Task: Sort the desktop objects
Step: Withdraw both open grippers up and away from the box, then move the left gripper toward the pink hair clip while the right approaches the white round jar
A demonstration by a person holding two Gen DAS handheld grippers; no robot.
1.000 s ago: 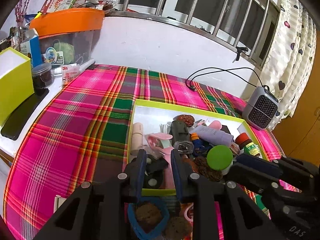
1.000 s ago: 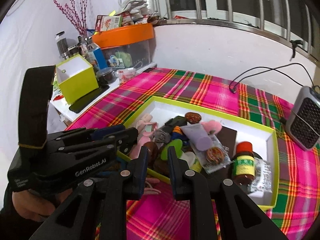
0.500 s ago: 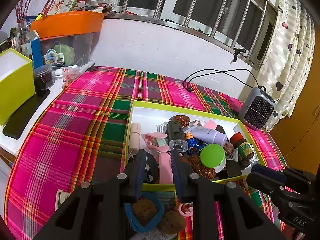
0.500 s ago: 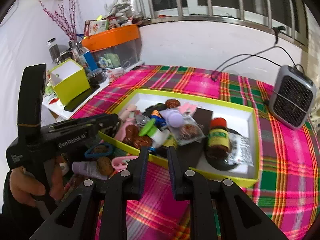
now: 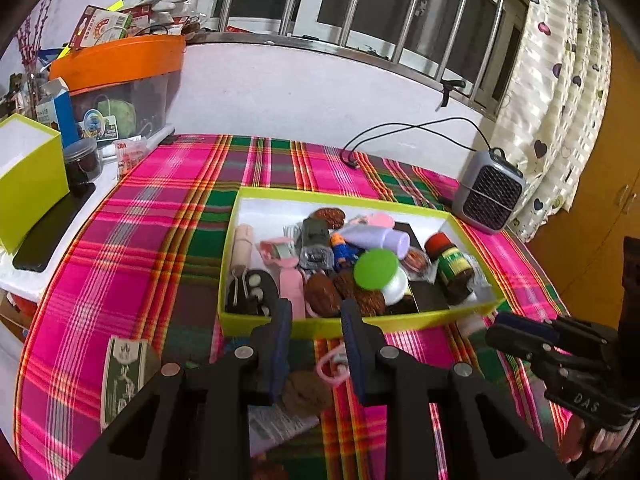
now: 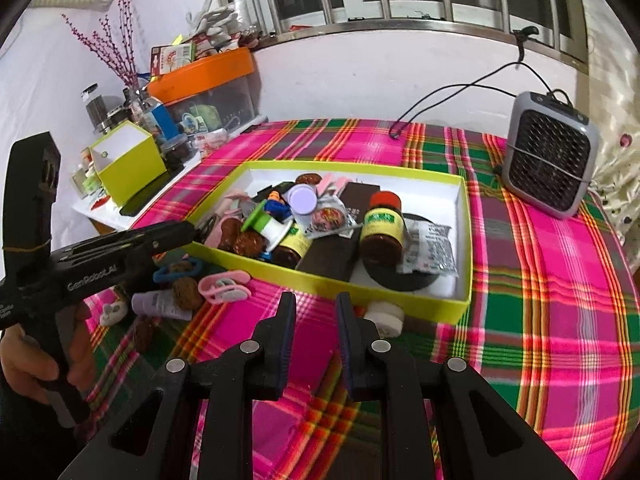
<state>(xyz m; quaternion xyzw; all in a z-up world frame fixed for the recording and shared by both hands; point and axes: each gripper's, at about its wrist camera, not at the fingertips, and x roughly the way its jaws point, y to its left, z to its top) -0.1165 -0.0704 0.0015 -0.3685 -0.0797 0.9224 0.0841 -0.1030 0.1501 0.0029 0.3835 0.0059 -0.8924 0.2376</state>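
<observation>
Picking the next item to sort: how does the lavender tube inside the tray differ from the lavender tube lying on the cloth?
The lavender tube in the green tray lies atop the pile inside the tray, cap end toward the right wrist camera, while the lavender tube on the cloth lies flat on the plaid tablecloth outside the tray, side-on with printed text showing. The cloth tube touches a brown walnut-like piece; the tray tube sits beside a toy figure. Both share the pale purple colour.

Two wrist fisheyes, angled down over the table
Both face the window wall, sharing the green tray (image 5: 256,318) (image 6: 460,304) (the right view stands rightward).
</observation>
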